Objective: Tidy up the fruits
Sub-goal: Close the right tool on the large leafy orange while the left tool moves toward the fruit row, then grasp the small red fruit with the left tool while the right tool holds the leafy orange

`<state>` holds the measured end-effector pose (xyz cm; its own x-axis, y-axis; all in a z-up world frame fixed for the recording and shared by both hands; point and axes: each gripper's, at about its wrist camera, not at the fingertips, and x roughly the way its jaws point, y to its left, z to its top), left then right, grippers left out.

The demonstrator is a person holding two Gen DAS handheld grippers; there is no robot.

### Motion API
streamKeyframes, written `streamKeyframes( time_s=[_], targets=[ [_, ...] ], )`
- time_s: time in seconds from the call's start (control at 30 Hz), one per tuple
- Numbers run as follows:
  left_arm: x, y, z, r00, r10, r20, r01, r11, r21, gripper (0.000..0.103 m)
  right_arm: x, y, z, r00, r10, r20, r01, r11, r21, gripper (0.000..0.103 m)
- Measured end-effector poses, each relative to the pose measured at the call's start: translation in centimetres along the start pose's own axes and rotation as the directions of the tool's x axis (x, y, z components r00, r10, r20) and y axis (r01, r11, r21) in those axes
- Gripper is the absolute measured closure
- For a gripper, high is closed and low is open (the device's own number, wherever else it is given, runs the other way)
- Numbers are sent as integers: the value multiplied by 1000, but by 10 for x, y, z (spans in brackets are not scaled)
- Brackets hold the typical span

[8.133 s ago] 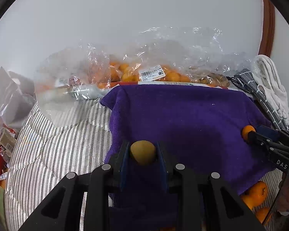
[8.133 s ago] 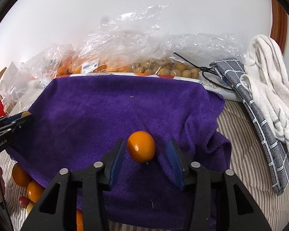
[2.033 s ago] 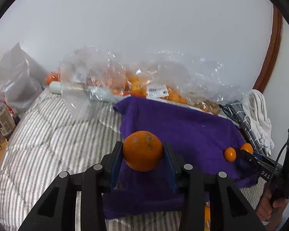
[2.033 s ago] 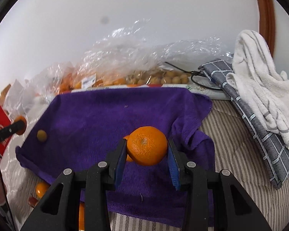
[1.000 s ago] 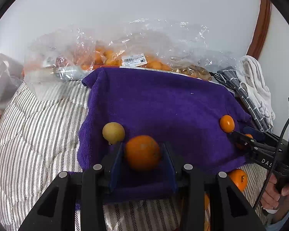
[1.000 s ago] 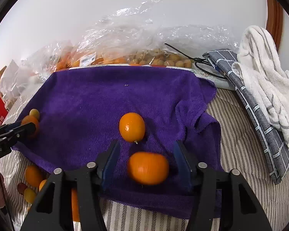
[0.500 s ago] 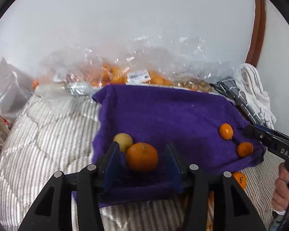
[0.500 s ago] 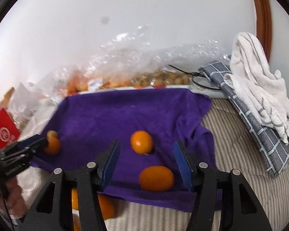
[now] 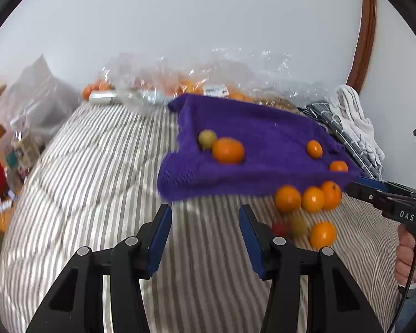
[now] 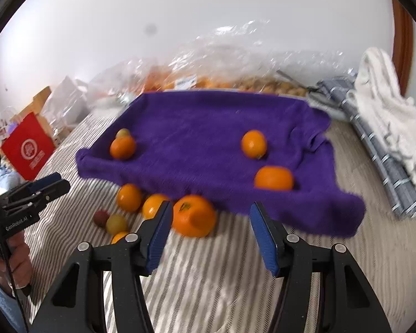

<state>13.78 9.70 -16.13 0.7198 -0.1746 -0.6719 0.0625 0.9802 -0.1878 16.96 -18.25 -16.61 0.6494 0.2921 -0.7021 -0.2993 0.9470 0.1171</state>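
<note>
Four round fruits [image 10: 253,143] on fuzzy purple towel [image 10: 202,127] | more oranges [image 10: 193,216] on striped bed [image 9: 97,166] below | left tongs [image 9: 205,238], right tongs [image 10: 209,236] wide, empty | crinkly plastic bags [image 9: 197,80] behind

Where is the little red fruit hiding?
The little red fruit lies on the striped bedding, low on the left of the right wrist view. It touches a yellowish fruit and sits just in front of the purple towel, below the loose oranges.
</note>
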Motion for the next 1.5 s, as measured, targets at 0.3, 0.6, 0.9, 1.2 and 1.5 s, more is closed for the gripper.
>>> streamKeyframes(
  time_s=[0.3, 0.6, 0.9, 1.2, 1.5],
  targets=[
    [5, 11, -11, 999, -12, -48, 9, 998, -64, 55, 15, 15, -12, 998, 4, -56, -7, 999, -46, 52],
    [8, 11, -13, 998, -15, -68, 11, 998, -59, 55, 41, 16, -9, 995, -42, -93, 36, 997, -61, 52],
    [13, 12, -13, 996, -12, -92, 5, 997, -72, 55, 48, 18, -8, 997, -45, -67, 42, 998, -53, 61],
    [18, 11, -13, 993, -44, -111, 37, 997, -68, 55, 8, -7, -25, 989, -144, 24, 145, 988, -56, 61],
    [19, 16, -12, 990, -80, -116, 69, 993, -97, 55, -2, -41, -41, 981, -189, 32, 189, 982, 4, 61]
  ],
)
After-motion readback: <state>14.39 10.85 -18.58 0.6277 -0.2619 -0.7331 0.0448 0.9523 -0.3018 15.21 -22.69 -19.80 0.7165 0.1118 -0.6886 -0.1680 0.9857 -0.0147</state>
